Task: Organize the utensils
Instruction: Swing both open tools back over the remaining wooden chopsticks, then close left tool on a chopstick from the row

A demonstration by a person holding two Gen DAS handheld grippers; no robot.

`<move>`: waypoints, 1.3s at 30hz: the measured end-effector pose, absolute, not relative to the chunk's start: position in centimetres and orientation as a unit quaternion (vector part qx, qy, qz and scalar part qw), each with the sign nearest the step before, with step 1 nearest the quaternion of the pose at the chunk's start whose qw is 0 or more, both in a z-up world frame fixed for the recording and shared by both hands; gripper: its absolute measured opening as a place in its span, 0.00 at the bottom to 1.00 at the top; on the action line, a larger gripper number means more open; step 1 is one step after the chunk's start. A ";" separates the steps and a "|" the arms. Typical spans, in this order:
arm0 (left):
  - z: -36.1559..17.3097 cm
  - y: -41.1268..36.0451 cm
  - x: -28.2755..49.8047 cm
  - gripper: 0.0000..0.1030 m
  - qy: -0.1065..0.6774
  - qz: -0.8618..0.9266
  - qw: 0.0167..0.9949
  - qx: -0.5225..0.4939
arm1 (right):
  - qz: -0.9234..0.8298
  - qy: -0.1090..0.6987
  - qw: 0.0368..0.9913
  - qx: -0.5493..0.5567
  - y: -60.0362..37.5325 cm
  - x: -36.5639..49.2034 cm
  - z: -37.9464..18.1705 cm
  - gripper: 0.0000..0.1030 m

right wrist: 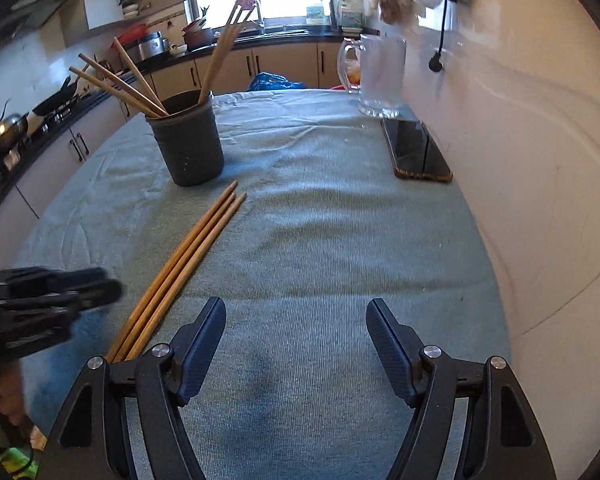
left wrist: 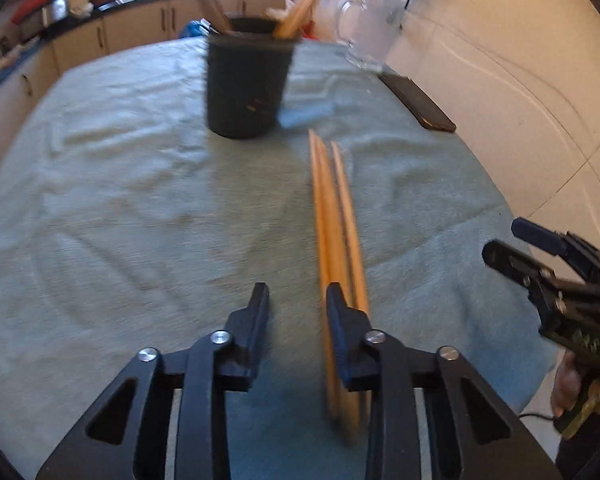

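Left wrist view has my left gripper (left wrist: 297, 300) low over the cloth (left wrist: 140, 208), jaws parted a moderate way and holding nothing. Three chopsticks (left wrist: 334, 216) lie side by side on the cloth, tips toward the holder (left wrist: 246, 84); their thick ends run under and past my right-hand finger (left wrist: 342, 320), so they sit outside the gap, not in it. This view is smeared with motion, so I can't tell whether that finger touches them.

From the right wrist, my right gripper (right wrist: 296, 332) is spread wide and empty, near the cloth, well to the right of the chopsticks (right wrist: 188, 256). The holder (right wrist: 188, 140) stands upright just past their tips, with more sticks leaning inside. A phone (right wrist: 418, 152) and a glass jug (right wrist: 380, 76) sit by the wall.

My worry: if I close now I'd pinch air, or nudge the sticks sideways and scatter them. Three round sticks lying together could also roll apart, or I'd grab only one. A long stick held near its end may swing and knock the holder or those inside it
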State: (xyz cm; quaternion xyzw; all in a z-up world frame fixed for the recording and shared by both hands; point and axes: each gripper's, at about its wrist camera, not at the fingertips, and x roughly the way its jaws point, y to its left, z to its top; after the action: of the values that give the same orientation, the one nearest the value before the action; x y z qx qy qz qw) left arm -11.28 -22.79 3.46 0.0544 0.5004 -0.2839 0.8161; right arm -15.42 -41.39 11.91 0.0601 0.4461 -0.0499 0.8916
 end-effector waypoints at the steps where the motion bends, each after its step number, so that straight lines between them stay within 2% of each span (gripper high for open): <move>1: 3.1 -23.3 -10.9 0.21 0.503 -0.290 0.812 0.053 | -0.049 0.447 0.891 0.063 -41.5 -15.5 11.7 0.75; 7: 2.4 -25.4 -9.5 0.13 0.506 -0.307 0.804 0.051 | -0.046 0.447 0.889 0.084 -42.2 -15.5 11.1 0.75; 12: 2.4 -26.2 -8.2 0.12 0.509 -0.298 0.806 0.056 | -0.041 0.446 0.888 0.101 -42.6 -15.5 10.8 0.75; 16: 2.6 -25.3 -7.7 0.09 0.514 -0.288 0.808 0.024 | -0.038 0.449 0.887 0.105 -42.4 -15.4 10.7 0.75; 18: 2.6 -24.7 -7.8 0.02 0.516 -0.278 0.810 0.018 | -0.033 0.451 0.885 0.107 -42.2 -15.3 10.7 0.75; 22: 2.1 -22.5 -8.3 0.00 0.522 -0.268 0.810 0.008 | -0.019 0.458 0.882 0.111 -41.5 -14.8 10.5 0.75; 29: 3.1 -21.5 -9.1 0.00 0.511 -0.297 0.807 -0.006 | 0.005 0.469 0.876 0.111 -39.0 -13.2 9.9 0.75; 39: 2.7 -24.9 -7.4 0.00 0.498 -0.312 0.808 0.029 | 0.003 0.471 0.875 0.116 -38.0 -13.3 10.1 0.75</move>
State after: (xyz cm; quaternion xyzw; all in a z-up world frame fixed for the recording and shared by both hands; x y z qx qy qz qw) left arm -7.39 -24.94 2.66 0.0292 0.4979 -0.3125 0.8085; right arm -13.29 -38.00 10.06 0.1165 0.4706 0.0034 0.8746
